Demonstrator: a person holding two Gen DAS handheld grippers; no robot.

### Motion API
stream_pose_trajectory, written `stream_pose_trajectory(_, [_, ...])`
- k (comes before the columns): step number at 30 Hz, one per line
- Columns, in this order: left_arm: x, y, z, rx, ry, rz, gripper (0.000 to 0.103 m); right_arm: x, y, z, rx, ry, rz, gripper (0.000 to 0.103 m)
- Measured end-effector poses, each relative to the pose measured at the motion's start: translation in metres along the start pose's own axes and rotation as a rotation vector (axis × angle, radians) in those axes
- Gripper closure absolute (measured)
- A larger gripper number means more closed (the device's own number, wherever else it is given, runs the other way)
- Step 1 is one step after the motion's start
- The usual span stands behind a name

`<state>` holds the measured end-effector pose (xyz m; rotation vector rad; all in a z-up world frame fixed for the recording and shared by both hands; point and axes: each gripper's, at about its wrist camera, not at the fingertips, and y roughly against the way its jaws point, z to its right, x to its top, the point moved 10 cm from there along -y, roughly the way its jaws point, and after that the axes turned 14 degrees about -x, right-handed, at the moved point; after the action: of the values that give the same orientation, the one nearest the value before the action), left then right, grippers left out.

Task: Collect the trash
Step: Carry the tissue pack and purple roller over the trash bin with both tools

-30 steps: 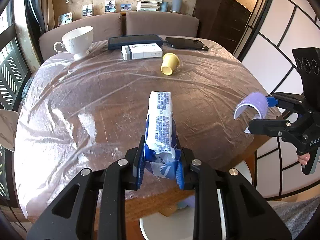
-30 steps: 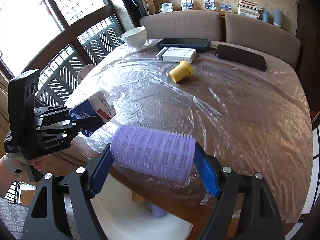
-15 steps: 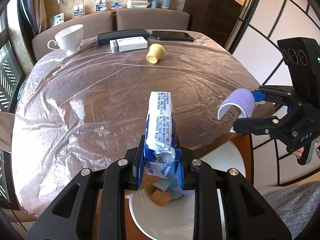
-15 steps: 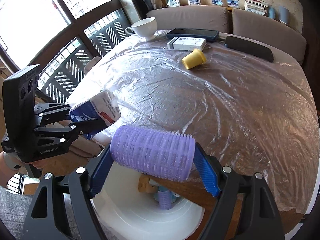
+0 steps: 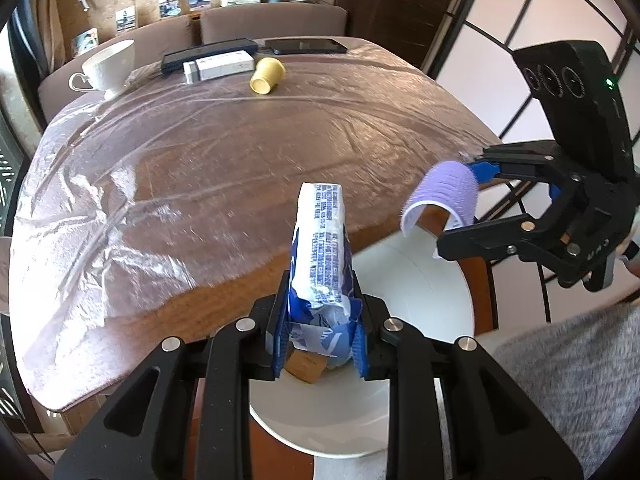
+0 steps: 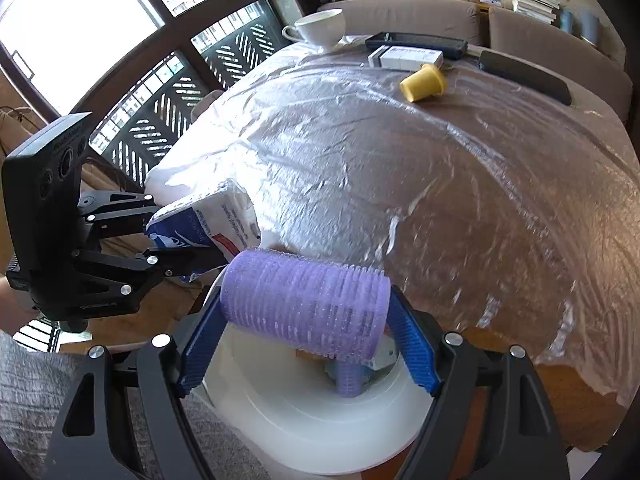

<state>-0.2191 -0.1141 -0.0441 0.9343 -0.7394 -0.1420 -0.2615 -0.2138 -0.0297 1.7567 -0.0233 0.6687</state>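
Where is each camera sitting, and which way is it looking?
Left wrist: rides the left gripper, looks along its fingers across the table; shows the blue-white packet and the right gripper.
Right wrist: rides the right gripper, looks over the white bin toward the window; shows the purple roller and the left gripper.
Both share the yellow cup and white teacup.
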Motion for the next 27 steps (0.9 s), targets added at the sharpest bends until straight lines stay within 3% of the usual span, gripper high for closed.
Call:
stream_pose_trajectory(13, [-0.031, -0.023, 0.01, -0.033, -0.02, -0.1, 0.075, -0.038, -0.016, -0.008, 0.015, 0.028, -0.095, 0.026])
stream_pose_trajectory(27, [-0.048, -0.056, -0.006, -0.003, -0.005, -0.189, 0.075, -0.06, -0.043, -0.002, -0.008, 0.02, -0.169, 0.026])
